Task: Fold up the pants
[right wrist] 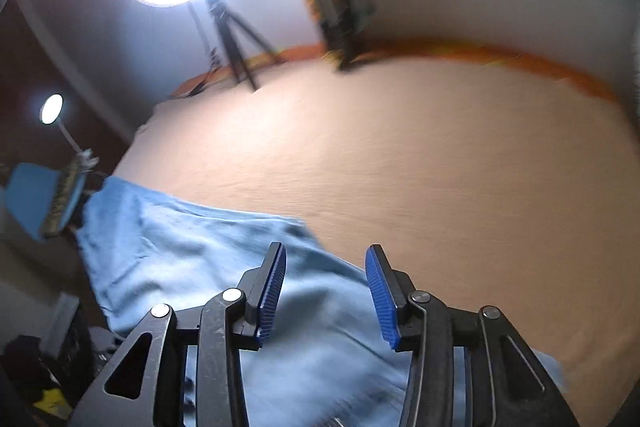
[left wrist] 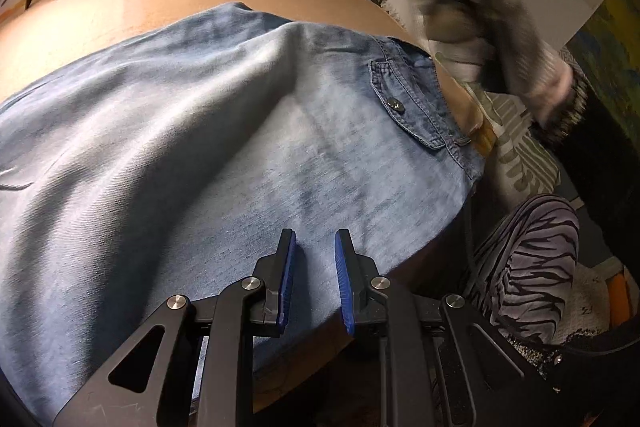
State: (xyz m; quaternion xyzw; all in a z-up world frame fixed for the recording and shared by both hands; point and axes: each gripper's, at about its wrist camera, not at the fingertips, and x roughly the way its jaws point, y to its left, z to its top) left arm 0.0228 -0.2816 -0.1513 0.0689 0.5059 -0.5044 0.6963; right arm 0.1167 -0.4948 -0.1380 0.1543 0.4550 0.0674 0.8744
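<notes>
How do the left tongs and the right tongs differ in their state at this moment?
The left tongs stand with a narrow gap; the right tongs stand wider. The left tongs sit low over the jeans; the right tongs hover over their edge, blurred. Both have blue pads and hold nothing.

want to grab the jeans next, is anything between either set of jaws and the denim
Nothing visible is in the way. The left gripper hangs right over bare pants, its jaws apart and empty. The right gripper is over the fabric's edge, jaws empty, with only clear table beyond.
</notes>
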